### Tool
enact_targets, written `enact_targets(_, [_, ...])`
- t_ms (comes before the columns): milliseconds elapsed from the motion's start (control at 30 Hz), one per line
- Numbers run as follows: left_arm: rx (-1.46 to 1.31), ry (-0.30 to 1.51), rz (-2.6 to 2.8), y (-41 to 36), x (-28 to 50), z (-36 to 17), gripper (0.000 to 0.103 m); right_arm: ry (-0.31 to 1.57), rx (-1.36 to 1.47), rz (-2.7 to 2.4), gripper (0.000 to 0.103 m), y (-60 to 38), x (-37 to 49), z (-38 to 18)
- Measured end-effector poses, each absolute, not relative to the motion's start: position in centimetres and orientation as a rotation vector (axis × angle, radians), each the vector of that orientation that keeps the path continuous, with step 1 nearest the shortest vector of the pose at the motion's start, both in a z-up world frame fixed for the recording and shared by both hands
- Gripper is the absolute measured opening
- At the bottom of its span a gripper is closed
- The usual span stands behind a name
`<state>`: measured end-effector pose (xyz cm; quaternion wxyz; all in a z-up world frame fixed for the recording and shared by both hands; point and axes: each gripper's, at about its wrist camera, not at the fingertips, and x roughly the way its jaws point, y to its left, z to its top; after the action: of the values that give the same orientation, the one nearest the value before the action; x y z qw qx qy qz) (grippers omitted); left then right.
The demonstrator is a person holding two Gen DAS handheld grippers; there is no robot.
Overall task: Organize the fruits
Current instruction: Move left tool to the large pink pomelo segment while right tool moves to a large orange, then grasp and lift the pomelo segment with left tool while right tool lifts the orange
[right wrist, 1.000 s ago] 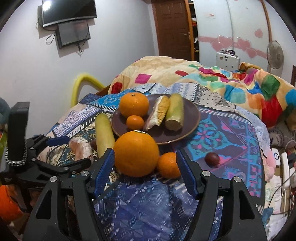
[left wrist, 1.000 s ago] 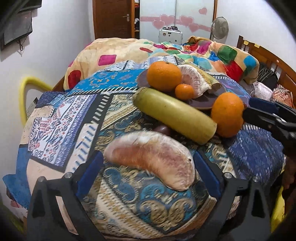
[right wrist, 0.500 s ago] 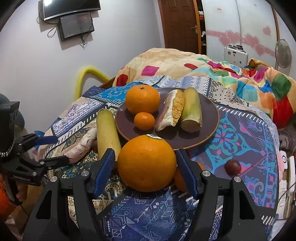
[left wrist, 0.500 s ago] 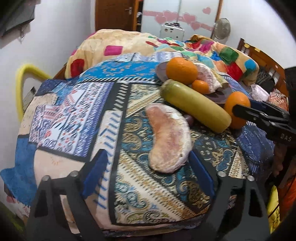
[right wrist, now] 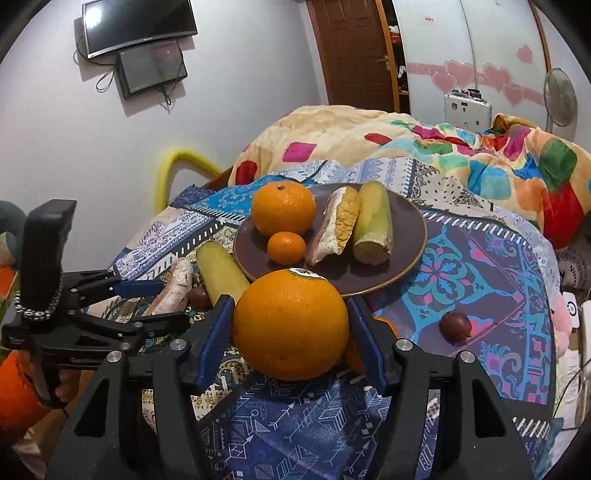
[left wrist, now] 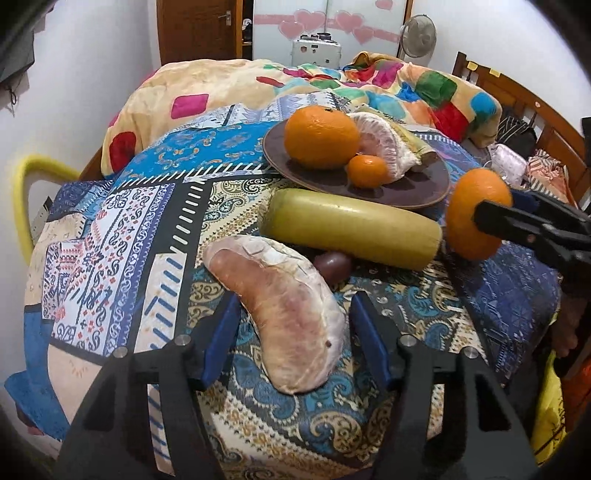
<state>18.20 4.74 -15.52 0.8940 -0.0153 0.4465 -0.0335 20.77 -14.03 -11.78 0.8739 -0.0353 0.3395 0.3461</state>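
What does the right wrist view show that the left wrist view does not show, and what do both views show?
Only the right wrist view shows the dark round fruit lying alone on the cloth and the wall television. Only the left wrist view shows the wooden bed frame. Both show the brown plate with fruit on it, the large orange between the right gripper's fingers, and the pomelo segment between the left gripper's fingers.

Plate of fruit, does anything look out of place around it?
Yes. Only some fruit sits on the brown plate; a pomelo wedge, a long green fruit and a dark round fruit lie loose on the patterned cloth.
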Motion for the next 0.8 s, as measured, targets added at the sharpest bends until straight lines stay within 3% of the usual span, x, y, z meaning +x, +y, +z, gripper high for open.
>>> enact_targets(100, [-0.038, 0.917, -0.06, 5.1, 18.6, -15.6, 0.06, 0.697, -0.069, 0.726, 0.059, -14.3, 20.7, -11.4])
enact_targets(300, [-0.034, 0.925, -0.073, 6.4, 18.6, -15.5, 0.045, 0.667, -0.05, 0.732, 0.059, -15.0, 20.2, -10.4])
enact_targets(800, [-0.067, 0.928, -0.025, 7.5, 19.5, -15.5, 0.042, 0.65, -0.049, 0.688, 0.059, -15.9, 20.6, -9.9])
